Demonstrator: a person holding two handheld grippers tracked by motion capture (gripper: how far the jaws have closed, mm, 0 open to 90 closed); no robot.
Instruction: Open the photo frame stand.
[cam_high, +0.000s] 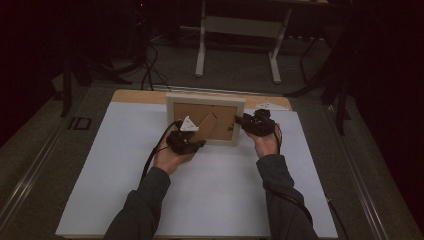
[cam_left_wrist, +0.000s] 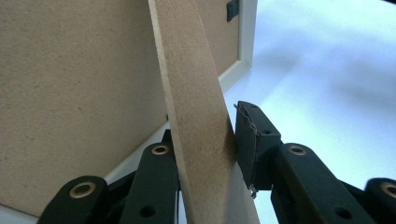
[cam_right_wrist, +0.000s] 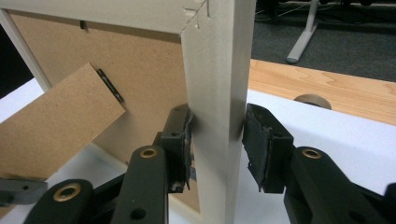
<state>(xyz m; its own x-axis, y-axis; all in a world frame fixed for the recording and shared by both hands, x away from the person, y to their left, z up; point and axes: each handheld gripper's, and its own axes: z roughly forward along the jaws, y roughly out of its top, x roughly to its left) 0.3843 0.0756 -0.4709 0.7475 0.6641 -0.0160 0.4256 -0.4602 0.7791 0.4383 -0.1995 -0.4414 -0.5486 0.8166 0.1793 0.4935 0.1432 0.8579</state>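
A white wooden picture frame (cam_high: 205, 100) stands upright at the far middle of the mat, its brown fibreboard back (cam_right_wrist: 140, 70) facing me. Its brown stand leg (cam_left_wrist: 201, 116) swings out from the back at a slant. My left gripper (cam_left_wrist: 205, 135) has both pads against this leg near its lower end; in the high view the left gripper (cam_high: 199, 142) sits just below the frame's bottom rail. My right gripper (cam_right_wrist: 215, 130) is shut on the frame's right side rail (cam_right_wrist: 217, 70), one pad on each face. In the high view the right gripper (cam_high: 241, 121) reaches the frame from the right.
A white mat (cam_high: 150, 175) covers most of the wooden table (cam_high: 135, 96), whose bare strip runs along the far edge. A round hole (cam_right_wrist: 313, 100) shows in that wood. Beyond stand white desk legs (cam_high: 201, 45) and cables (cam_high: 150, 70) on the dark floor.
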